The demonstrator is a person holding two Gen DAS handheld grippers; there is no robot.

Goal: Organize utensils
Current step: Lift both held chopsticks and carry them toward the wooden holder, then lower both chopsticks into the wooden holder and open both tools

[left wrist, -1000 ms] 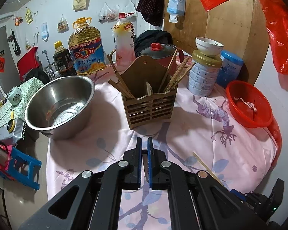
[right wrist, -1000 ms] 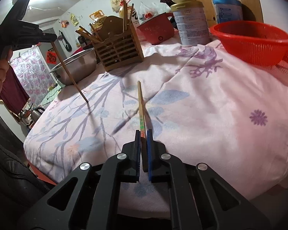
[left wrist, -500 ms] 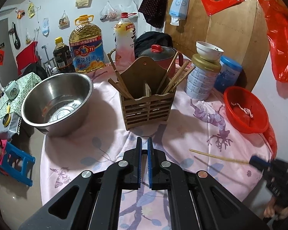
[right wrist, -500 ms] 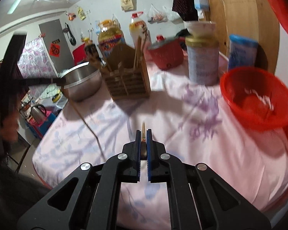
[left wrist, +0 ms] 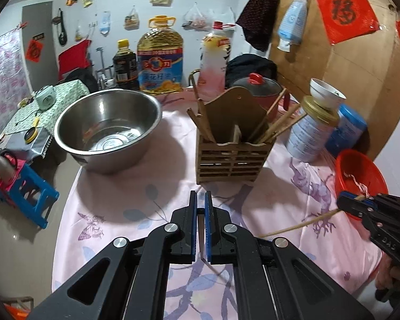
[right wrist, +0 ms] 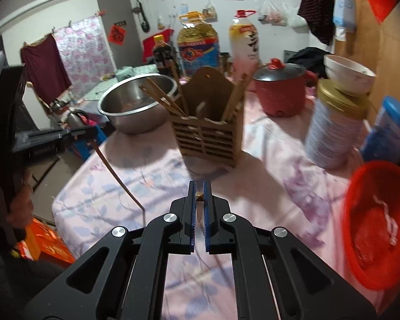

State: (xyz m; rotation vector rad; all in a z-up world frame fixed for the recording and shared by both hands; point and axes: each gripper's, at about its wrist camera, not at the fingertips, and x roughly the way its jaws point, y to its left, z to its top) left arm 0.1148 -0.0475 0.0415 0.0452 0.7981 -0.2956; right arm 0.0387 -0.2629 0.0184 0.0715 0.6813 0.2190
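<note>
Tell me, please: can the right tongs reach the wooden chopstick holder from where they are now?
Probably yes. The right tongs, shut on a chopstick, face the wooden chopstick holder with only bare tablecloth between. The left tongs stay off to the side.
</note>
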